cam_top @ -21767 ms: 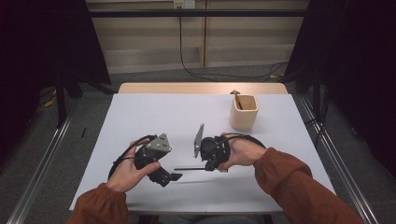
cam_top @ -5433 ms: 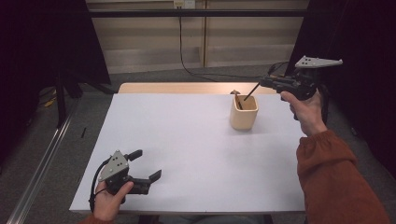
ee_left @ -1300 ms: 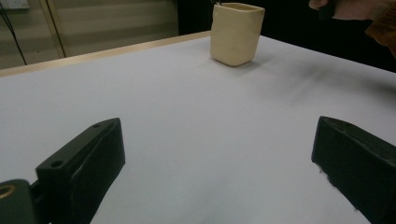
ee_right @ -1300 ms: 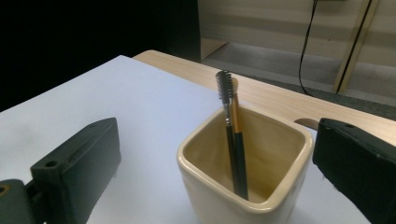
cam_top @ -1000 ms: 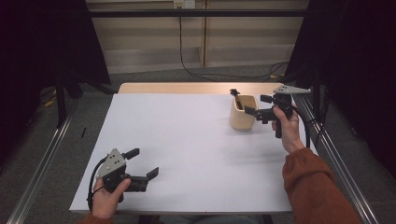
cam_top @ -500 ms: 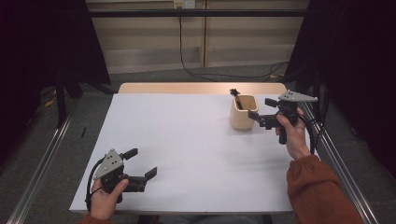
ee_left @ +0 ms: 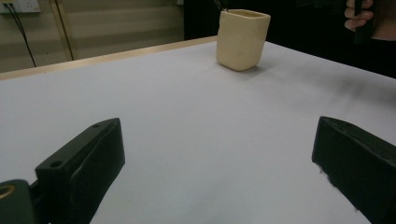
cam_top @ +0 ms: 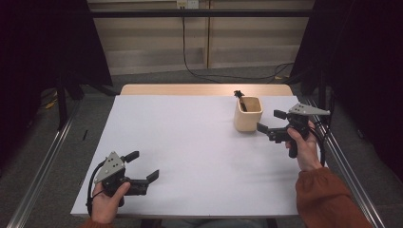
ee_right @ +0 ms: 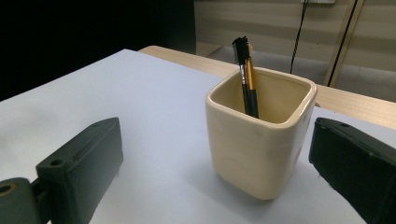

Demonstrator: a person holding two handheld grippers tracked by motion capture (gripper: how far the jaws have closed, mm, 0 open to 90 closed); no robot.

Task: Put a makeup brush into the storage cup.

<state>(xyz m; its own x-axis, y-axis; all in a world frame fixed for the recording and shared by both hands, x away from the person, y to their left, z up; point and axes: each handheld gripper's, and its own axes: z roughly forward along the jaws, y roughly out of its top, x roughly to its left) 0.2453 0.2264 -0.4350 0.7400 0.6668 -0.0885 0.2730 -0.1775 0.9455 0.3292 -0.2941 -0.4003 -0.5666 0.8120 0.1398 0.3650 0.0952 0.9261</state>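
A cream square cup (cam_top: 248, 114) stands at the far right of the white table (cam_top: 190, 137). Two thin brushes (ee_right: 246, 79) lean in it, one black-handled and one golden, with dark tips up (cam_top: 239, 95). My right gripper (cam_top: 269, 120) is open and holds nothing. It hovers just right of the cup, pointing at it, so the cup (ee_right: 259, 140) looms close ahead of the wide jaws. My left gripper (cam_top: 143, 165) sits open and holds nothing near the front left corner. From there the cup (ee_left: 243, 39) is far off across the table.
A bare wooden strip (cam_top: 190, 89) runs along the table's far edge. Metal rails (cam_top: 43, 171) flank both sides, with dark curtains beyond. A cable (cam_top: 199, 57) hangs down the back wall. The person's right hand (ee_left: 359, 14) is seen past the cup in the left gripper view.
My right gripper has drawn back a little from the cup, to the right and toward the person, staying open. The left gripper has not moved.
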